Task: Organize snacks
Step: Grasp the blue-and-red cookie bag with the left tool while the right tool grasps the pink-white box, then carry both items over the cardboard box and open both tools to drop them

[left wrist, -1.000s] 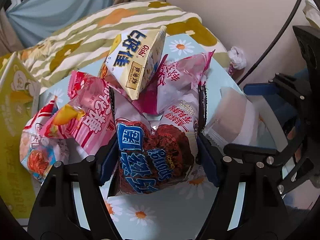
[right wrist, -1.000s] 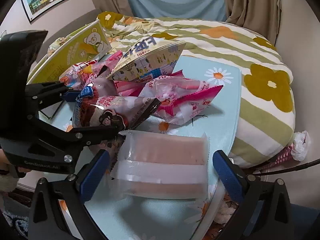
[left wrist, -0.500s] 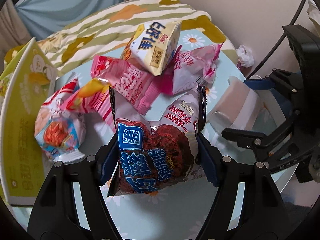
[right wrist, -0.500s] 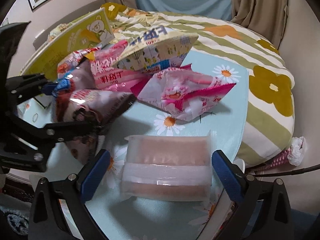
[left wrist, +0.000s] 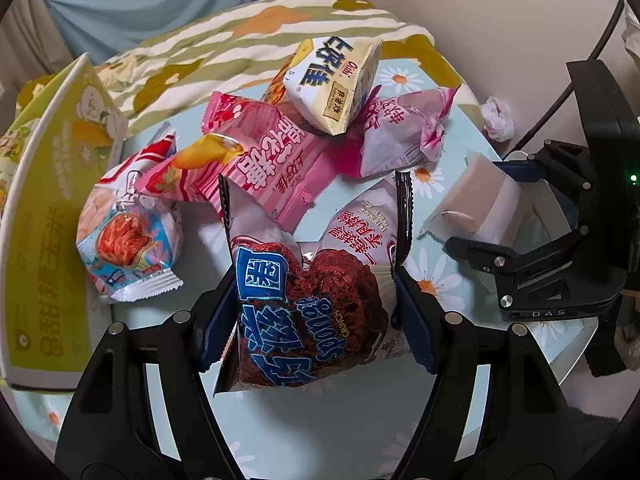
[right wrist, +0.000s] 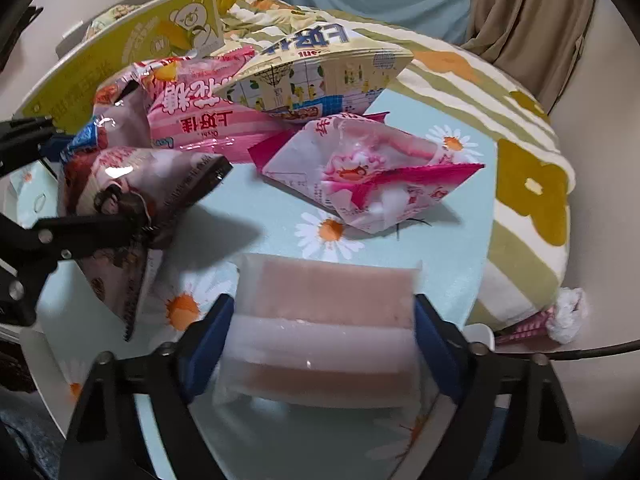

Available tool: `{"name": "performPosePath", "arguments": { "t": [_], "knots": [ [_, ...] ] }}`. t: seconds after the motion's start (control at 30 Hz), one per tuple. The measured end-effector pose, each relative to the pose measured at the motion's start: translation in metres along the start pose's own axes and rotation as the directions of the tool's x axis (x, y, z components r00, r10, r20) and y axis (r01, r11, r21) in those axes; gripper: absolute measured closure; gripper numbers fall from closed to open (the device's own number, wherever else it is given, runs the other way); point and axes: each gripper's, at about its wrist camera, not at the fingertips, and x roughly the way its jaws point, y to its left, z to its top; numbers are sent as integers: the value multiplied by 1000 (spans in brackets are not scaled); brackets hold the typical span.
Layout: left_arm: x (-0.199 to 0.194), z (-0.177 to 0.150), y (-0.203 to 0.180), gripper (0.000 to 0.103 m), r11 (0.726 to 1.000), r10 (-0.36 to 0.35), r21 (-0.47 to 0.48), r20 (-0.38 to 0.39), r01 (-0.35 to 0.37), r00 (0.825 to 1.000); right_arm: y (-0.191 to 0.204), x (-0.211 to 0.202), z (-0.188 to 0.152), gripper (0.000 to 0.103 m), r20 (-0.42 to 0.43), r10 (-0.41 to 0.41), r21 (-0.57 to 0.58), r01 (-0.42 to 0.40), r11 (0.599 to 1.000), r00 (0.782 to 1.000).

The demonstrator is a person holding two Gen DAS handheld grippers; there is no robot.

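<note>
Left gripper [left wrist: 316,296]: clamped on brown cake packet [left wrist: 308,300], raised off surface [left wrist: 320,432]. Right gripper [right wrist: 320,344]: clamped on pink wafer pack [right wrist: 324,320]. Ahead of both: 5 snack bags [left wrist: 272,160] heaped, unsorted. Progress: early, judged.

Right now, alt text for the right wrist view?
The right gripper is shut on a clear-wrapped pink and white layered block above a daisy-print light-blue tabletop. Behind it lies a pink and white candy bag; at left, the left gripper holds a brown snack bag.
</note>
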Motion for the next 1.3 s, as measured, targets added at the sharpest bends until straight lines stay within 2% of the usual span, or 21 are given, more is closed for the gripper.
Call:
{"name": "performPosePath", "arguments": {
  "t": [0.17,0.37,0.67,0.83,1.03,1.3],
  "knots": [
    [-5,-1,1,31,1000,-2,-11,6,2,1000,4,-5,-4,33,21,-12,-4,12,1000,1000],
    [-29,1,8,31,999,-11,-39,37,12,999,10,-25,-2,34,53,-1,15,0,1000,999],
    [-94,15,34,31,997,9,-83,148,3,989,28,-86,35,34,140,14,8,-15,1000,990],
    [-136,19,74,31,992,58,-119,218,-32,974,54,-121,70,34,220,30,-21,-26,999,975],
    [-185,14,155,31,976,140,-197,260,-90,955,99,-145,122,34,297,91,-50,-80,996,951],
    [-199,-11,264,31,944,208,-300,222,-137,953,172,-136,188,34,329,170,-61,-159,985,929]
  ]
}}
